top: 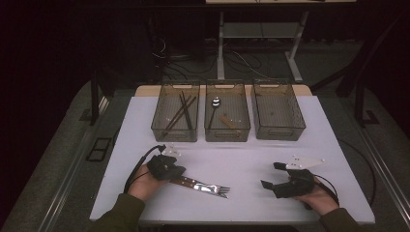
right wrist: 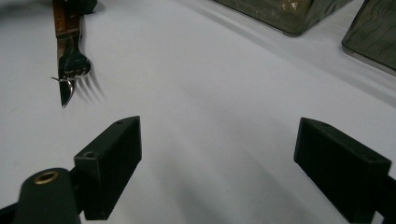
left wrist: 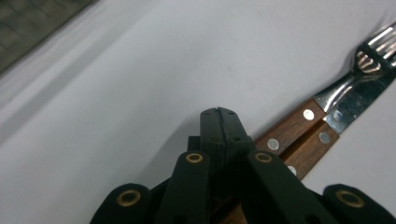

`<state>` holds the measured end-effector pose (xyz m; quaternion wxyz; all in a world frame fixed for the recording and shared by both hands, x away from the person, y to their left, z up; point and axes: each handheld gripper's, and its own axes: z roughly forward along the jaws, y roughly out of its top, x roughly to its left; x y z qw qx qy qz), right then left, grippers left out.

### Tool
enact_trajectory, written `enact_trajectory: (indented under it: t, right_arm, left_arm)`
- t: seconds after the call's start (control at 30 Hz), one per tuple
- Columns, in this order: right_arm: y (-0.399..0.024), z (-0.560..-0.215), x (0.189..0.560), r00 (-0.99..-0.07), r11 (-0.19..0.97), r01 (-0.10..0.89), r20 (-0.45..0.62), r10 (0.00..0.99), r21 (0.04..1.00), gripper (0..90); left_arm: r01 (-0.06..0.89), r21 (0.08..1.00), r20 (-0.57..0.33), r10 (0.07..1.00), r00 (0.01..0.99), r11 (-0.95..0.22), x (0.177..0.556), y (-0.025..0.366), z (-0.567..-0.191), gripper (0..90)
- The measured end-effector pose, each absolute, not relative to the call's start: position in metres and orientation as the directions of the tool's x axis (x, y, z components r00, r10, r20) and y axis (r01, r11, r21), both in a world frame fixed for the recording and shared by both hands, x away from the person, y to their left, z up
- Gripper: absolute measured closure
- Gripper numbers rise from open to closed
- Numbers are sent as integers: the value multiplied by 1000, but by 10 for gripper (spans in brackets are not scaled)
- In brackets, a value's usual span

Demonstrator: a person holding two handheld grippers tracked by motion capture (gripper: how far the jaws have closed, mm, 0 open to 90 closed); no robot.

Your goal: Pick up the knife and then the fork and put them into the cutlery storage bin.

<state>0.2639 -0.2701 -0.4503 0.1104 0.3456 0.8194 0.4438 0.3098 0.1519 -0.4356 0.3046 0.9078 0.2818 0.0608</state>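
Observation:
A fork (top: 221, 190) and a knife (top: 196, 184), both with wooden riveted handles, lie side by side on the white table (top: 241, 159) at the front left. My left gripper (top: 180, 170) rests over their handle ends with its jaws shut together. In the left gripper view its tip (left wrist: 219, 114) sits just left of the fork handle (left wrist: 289, 129) and the knife handle (left wrist: 314, 148), with nothing visibly between the pads. My right gripper (top: 272, 175) stands open at the front right, empty (right wrist: 229, 158). From there the fork tines (right wrist: 78, 66) and the knife tip (right wrist: 66, 95) lie far off.
Three clear bins stand in a row at the back. The left bin (top: 175, 129) holds dark chopsticks, the middle bin (top: 227, 131) a spoon and a wooden-handled piece, and the right bin (top: 279, 128) looks nearly bare. The table's front edge runs just below both hands.

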Motion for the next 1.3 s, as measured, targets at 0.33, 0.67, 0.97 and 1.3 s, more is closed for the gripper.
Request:
enact_trajectory:
  t: [0.33,0.67,0.97,1.3]
  right_arm:
    - [-270,-450,264,-736,368,469,126,665,803,149]
    - [-269,-450,263,-738,367,466,125,663,805,149]
    - [-269,-450,263,-738,366,466,126,662,806,149]
    - [-268,-450,264,-738,368,467,125,663,804,149]
  left_arm:
    - [400,657,-83,466,881,-639,286,134,-424,897]
    - [291,641,-83,313,946,-710,258,89,-436,898]
    - [266,639,-61,297,953,-722,258,80,-441,899]
    - [231,641,4,304,953,-732,268,68,-442,900]
